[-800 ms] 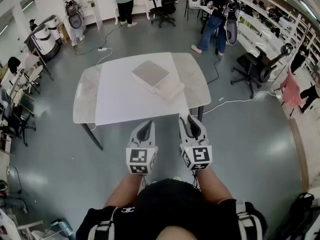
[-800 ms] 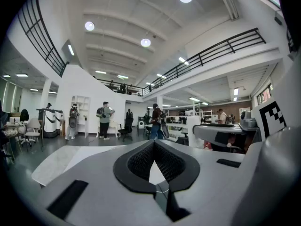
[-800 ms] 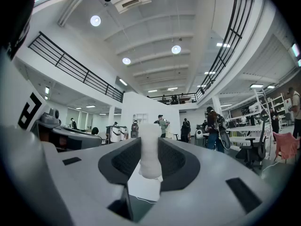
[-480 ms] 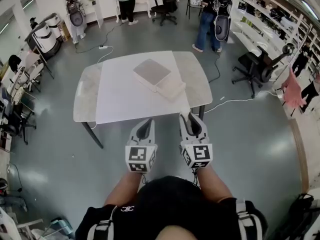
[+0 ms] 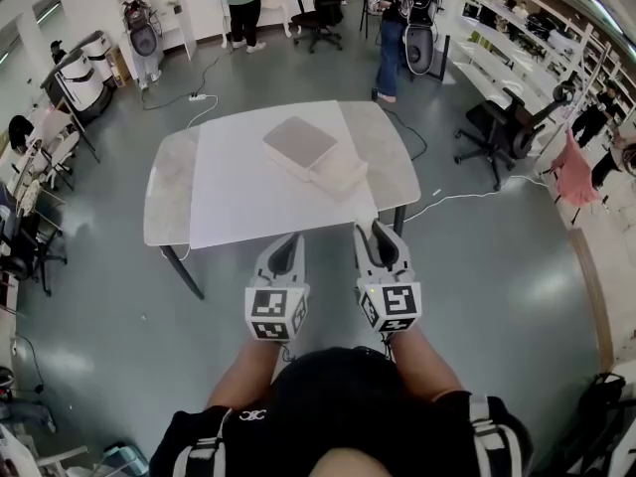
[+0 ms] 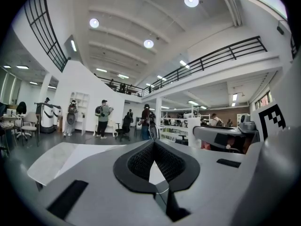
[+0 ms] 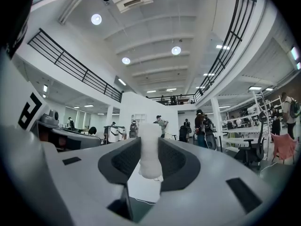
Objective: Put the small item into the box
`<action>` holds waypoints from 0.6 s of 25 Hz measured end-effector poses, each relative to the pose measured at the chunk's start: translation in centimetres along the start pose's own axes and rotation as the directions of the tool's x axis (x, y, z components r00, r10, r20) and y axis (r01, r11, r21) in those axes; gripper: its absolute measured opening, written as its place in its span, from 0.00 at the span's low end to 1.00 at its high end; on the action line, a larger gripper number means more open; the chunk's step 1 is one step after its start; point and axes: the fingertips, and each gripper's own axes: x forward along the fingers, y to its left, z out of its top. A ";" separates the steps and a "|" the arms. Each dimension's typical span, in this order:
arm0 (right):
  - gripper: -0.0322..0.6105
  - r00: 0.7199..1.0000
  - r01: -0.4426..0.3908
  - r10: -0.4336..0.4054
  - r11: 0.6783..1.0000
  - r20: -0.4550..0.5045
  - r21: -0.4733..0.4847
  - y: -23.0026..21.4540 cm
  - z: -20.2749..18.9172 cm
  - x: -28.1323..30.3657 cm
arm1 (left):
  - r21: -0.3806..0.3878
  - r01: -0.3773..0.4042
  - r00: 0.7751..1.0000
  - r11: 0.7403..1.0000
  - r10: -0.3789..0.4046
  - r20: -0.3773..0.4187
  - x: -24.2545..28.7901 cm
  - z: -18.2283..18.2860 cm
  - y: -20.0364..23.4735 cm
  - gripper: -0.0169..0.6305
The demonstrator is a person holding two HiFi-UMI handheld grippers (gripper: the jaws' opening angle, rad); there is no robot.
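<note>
While the right gripper (image 5: 379, 241) pinches the small item (image 7: 150, 147), both tools hang short of the box (image 5: 314, 156), on the person's side of it.

- Small item: pale white, soft-looking cylinder. It stands upright between the right pads, with the jaws partway closed onto it and its top poking past the tips.
- Left gripper (image 5: 289, 251): jaws drawn together tip to tip, nothing between them. It sits level with the right one and equally short of the box.
- Box: sits on a white sheet (image 5: 238, 192) over the table (image 5: 169, 202). It looks open, with a flat greyish lid (image 5: 298, 140) on the far half and a paler shallow tray (image 5: 341, 175) on the near half. Whether the tray is empty can't be told from here.
- People (image 5: 238, 8) stand well beyond the box, so they are no concern.

Step in hand, as I judge it, is carrying the item to the box.

- Reach forward with the item upright and come in over the tray, not the lid.
- Lower it until it is inside the walls before easing the jaws apart.
- Don't squeeze harder, since the item looks crushable.
- Keep the left gripper beside the box, ready to steady it if it slides.
</note>
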 end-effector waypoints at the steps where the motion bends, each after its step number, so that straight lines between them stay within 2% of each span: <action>1: 0.22 1.000 0.006 -0.006 1.000 0.002 0.000 0.2 0.0 -0.2 | 0.000 0.004 1.000 1.000 -0.004 0.000 -0.3 -0.1 0.1 0.03; 7: 0.22 1.000 0.030 -0.030 1.000 -0.001 -0.005 2.1 -0.6 -1.6 | 0.000 0.027 0.999 1.000 -0.027 -0.018 -2.6 -2.0 0.8 0.03; 15: 0.22 0.999 0.050 -0.050 0.999 0.015 0.020 1.6 -1.3 -0.5 | 0.013 0.030 0.999 0.999 -0.030 -0.018 -2.0 -2.5 1.9 0.04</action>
